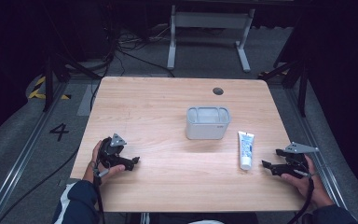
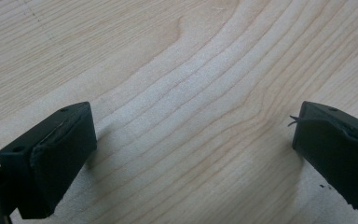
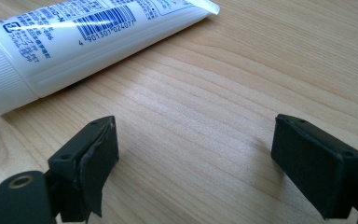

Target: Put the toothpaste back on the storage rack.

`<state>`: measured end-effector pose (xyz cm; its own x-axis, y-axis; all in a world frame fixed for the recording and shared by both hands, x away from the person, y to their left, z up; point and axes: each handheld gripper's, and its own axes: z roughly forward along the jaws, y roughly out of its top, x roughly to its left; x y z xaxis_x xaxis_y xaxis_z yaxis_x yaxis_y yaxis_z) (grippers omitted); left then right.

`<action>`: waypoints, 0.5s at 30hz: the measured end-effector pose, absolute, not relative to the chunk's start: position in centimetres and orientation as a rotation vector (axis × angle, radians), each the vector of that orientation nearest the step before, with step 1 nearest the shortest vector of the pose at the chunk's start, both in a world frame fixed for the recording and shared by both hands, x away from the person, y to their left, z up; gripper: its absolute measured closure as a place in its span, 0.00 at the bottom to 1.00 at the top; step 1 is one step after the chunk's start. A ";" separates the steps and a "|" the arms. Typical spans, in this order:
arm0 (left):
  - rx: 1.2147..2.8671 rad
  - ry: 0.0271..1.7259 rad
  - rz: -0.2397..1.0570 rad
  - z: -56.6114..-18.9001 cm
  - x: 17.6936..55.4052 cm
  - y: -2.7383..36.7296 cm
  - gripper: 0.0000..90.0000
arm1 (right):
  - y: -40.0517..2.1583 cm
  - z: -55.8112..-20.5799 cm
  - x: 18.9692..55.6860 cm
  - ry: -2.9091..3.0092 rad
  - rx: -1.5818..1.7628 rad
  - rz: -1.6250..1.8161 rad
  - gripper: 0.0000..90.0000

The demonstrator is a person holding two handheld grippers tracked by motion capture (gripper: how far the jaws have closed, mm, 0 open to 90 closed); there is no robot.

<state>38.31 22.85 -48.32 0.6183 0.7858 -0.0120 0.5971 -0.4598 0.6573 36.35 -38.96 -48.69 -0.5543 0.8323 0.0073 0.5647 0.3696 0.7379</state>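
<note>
At the bottom of the high view my hands rest both grippers on the wooden table [image 1: 168, 186], likely a ready pose. My left gripper [image 1: 133, 162], lower left, has its jaws spread with bare wood between them. My right gripper [image 1: 266, 164], lower right, is spread too and points at the white toothpaste tube [image 1: 245, 149] just beside it, cap toward me, which I judge the thing to grasp. Farther up, at centre, stands an empty pale grey container [image 1: 208, 123], probably its destination.
</note>
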 end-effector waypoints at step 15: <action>2.209 1.075 0.391 -48.4 38.3 22.9 0.00 | -38.9 -48.6 36.7 2.257 1.274 0.960 0.09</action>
